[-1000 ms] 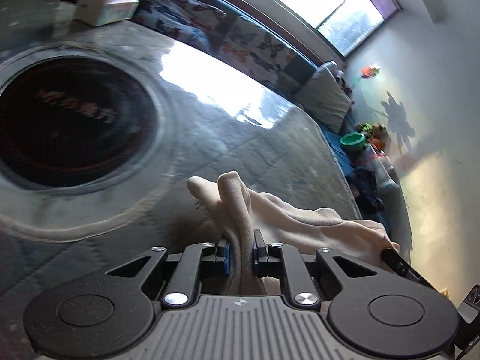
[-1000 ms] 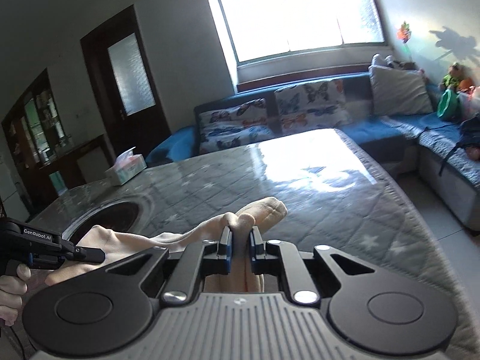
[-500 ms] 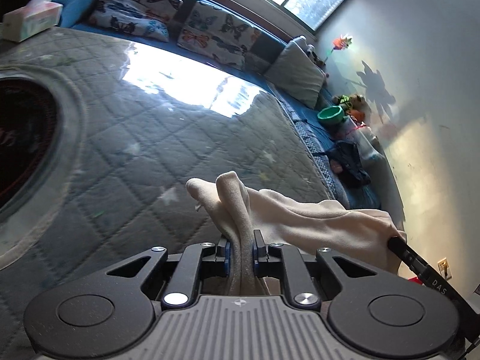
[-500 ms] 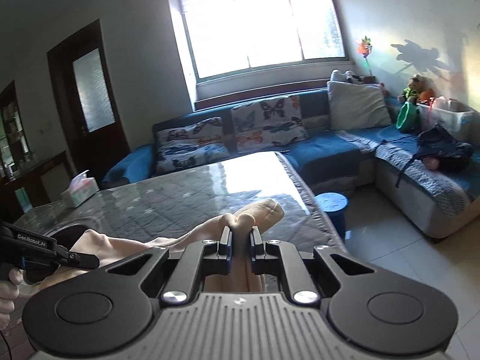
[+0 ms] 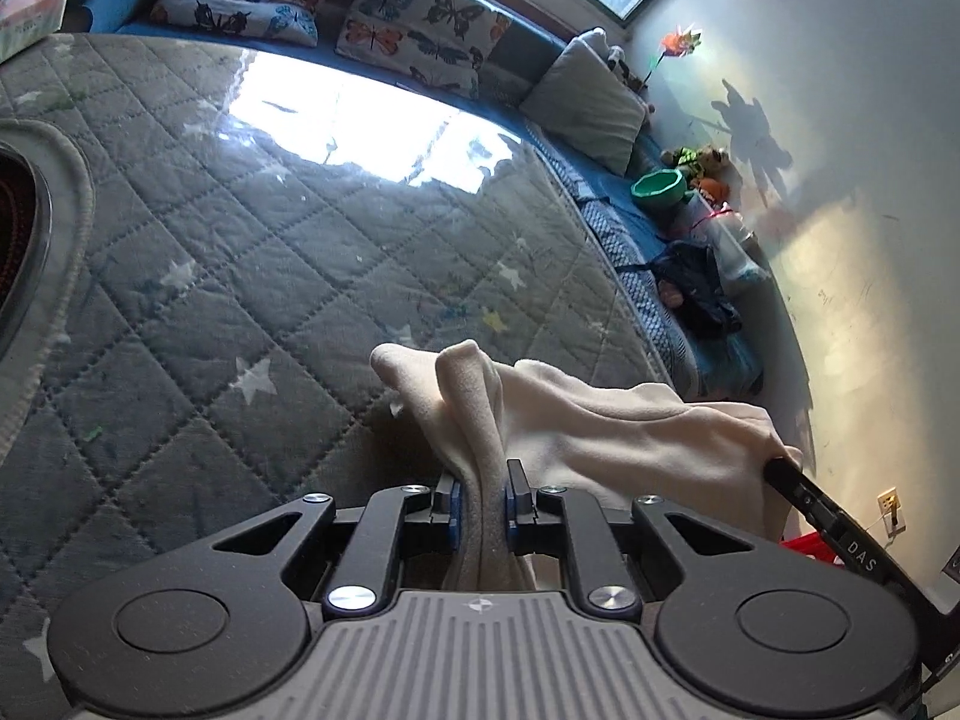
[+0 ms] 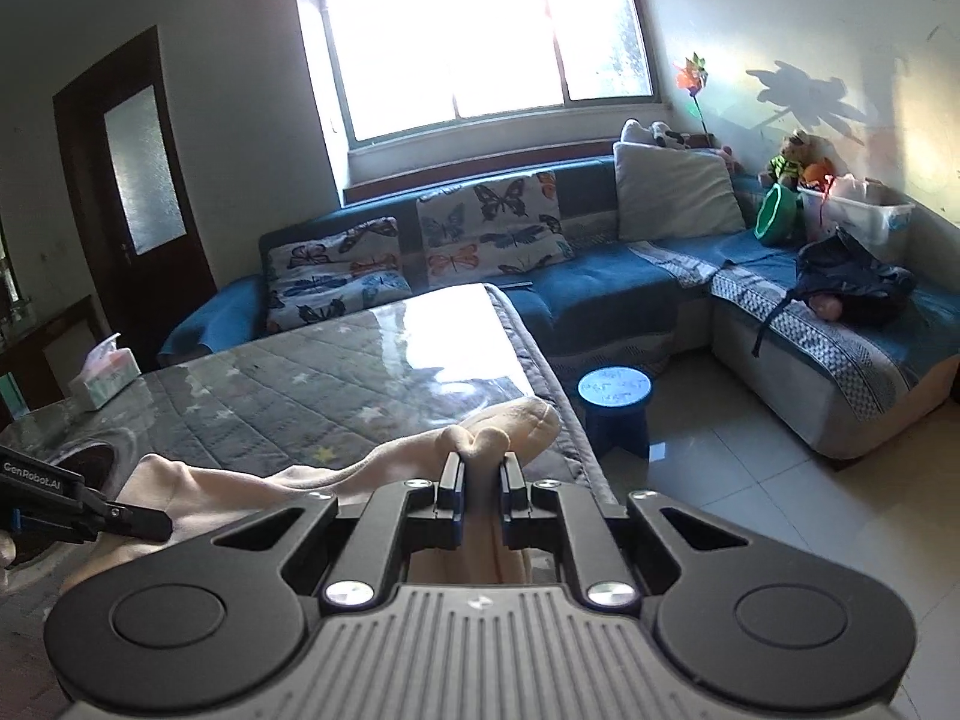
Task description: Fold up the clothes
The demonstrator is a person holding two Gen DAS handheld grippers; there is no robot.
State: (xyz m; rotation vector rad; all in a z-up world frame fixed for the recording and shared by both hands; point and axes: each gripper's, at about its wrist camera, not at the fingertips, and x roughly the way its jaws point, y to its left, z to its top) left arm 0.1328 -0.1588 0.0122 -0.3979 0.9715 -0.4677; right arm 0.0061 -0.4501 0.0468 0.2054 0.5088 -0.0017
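Pinching a bunched fold of the cream garment [image 5: 600, 420]: left gripper [image 5: 483, 495], jaws pressed onto the fabric, cloth rising in a ridge past the pads. Held off the quilted grey table cover [image 5: 288, 252], garment stretched rightward to the right gripper [image 6: 482, 489], likewise clamped on a gathered corner of the same cloth. Slack span sagging between the two, above the table's near corner.

Left to right in the right wrist view: dark door [image 6: 132, 192], tissue box [image 6: 105, 371] on the table's far-left edge, butterfly-print cushions [image 6: 486, 228] on the blue corner sofa [image 6: 612, 288], small blue stool [image 6: 615, 390] on the tiled floor, green bowl [image 6: 777, 210], dark bag [image 6: 852, 285] on the sofa's right wing.
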